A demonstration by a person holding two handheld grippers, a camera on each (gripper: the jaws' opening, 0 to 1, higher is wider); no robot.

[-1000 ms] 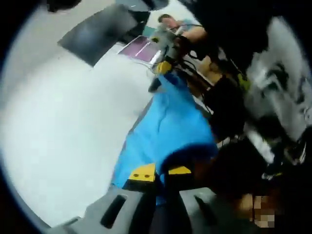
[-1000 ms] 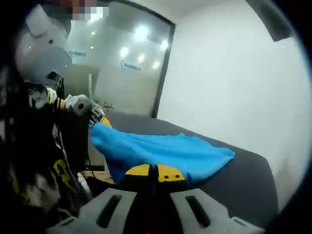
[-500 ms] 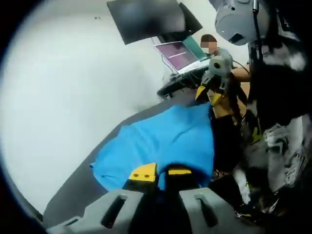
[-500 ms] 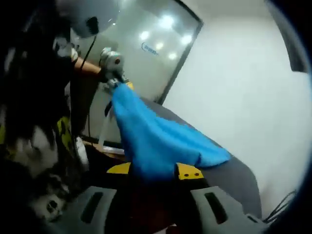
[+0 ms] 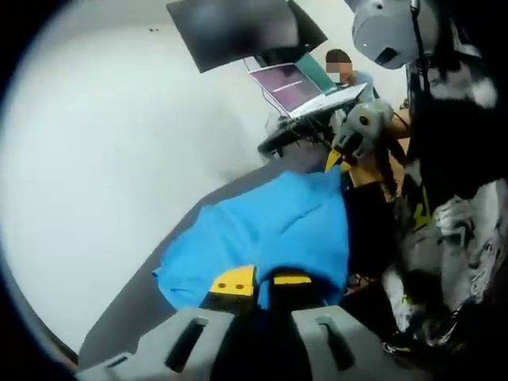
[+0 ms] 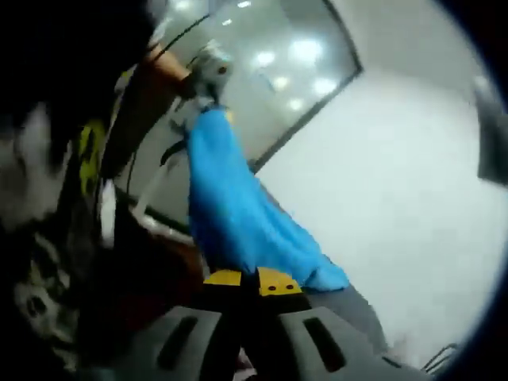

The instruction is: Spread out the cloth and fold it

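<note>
Right claw (image 6: 252,281) has swung higher, and the one blue cloth (image 5: 270,234) now hangs steeper over the dark surface (image 5: 135,298). Two claws, each clamped on a cloth edge; left claw (image 5: 262,279) barely shifted.

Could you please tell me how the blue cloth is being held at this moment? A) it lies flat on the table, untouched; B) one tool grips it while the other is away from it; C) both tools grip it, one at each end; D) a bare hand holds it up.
C: the left tool is shut on one edge of the blue cloth, and the right tool is shut on the opposite end, so it stretches between them.
</note>
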